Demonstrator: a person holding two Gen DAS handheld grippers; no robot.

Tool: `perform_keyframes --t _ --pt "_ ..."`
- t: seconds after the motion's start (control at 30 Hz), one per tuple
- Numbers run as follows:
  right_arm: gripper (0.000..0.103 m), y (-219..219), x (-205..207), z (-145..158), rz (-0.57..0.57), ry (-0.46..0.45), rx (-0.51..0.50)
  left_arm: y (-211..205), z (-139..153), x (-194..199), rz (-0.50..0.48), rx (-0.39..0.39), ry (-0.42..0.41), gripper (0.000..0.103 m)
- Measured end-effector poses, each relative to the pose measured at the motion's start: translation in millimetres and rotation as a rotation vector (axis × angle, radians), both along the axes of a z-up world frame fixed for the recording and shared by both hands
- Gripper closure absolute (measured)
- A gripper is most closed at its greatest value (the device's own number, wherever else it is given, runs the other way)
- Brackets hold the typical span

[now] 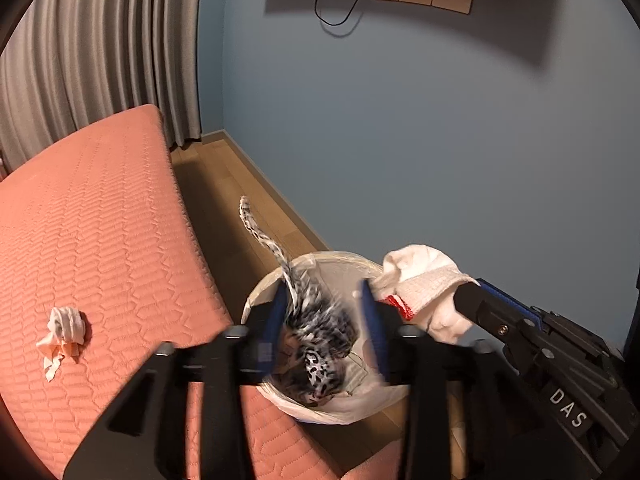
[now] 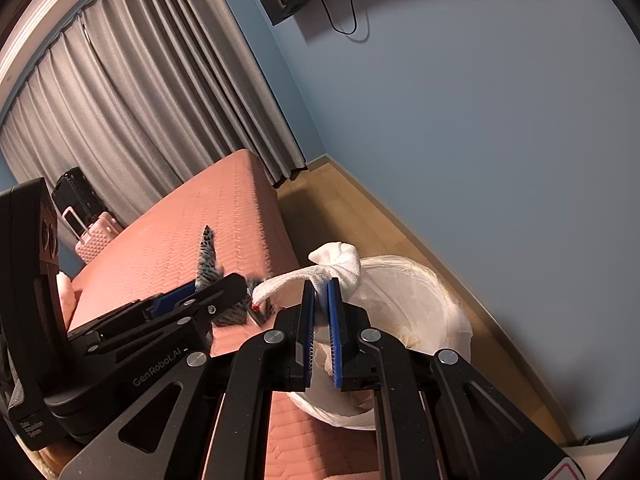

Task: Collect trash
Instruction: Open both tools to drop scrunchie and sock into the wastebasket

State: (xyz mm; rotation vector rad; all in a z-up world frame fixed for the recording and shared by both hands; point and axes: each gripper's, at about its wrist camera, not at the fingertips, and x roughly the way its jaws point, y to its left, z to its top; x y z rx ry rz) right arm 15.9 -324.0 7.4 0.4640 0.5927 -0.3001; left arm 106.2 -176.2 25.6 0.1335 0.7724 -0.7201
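A white-lined trash bin [image 1: 344,264] stands on the floor beside the pink bed [image 1: 100,220]. My left gripper [image 1: 324,300] is open above the bin; a leopard-print cloth [image 1: 316,332], blurred, hangs between its blue pads and drops into the bin. My right gripper [image 2: 319,292] is shut on a white sock with a red mark [image 2: 340,270], held over the bin's rim [image 2: 404,264]. The sock also shows in the left wrist view [image 1: 424,280]. A crumpled pale tissue [image 1: 64,328] lies on the bed at the left.
Grey curtains [image 1: 100,60] hang behind the bed. A blue wall [image 1: 400,140] with sockets runs along the wooden floor [image 1: 256,216]. A pink suitcase [image 2: 94,236] and a black case [image 2: 74,192] stand beyond the bed.
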Motion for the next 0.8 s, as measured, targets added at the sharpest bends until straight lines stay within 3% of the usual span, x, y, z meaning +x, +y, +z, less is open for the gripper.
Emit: perform_keyframes --t 0.03,0.1,0.8 --pt "0.096 -0.7 -0.1 -0.4 -0.001 0.001 -0.001 -0.2 1.1 -0.3 0.012 -0.002 -0.007 0.045" --pt "0.096 -2.1 0.2 -1.3 -0.003 0.002 -0.002 -0.4 2.6 -0.2 0.021 -0.004 -0.014 0.043" --pt "0.091 18.3 9.0 0.7 0.004 0.02 -0.033 14.2 3.3 6.9 0.095 0.0 0.004 0.042"
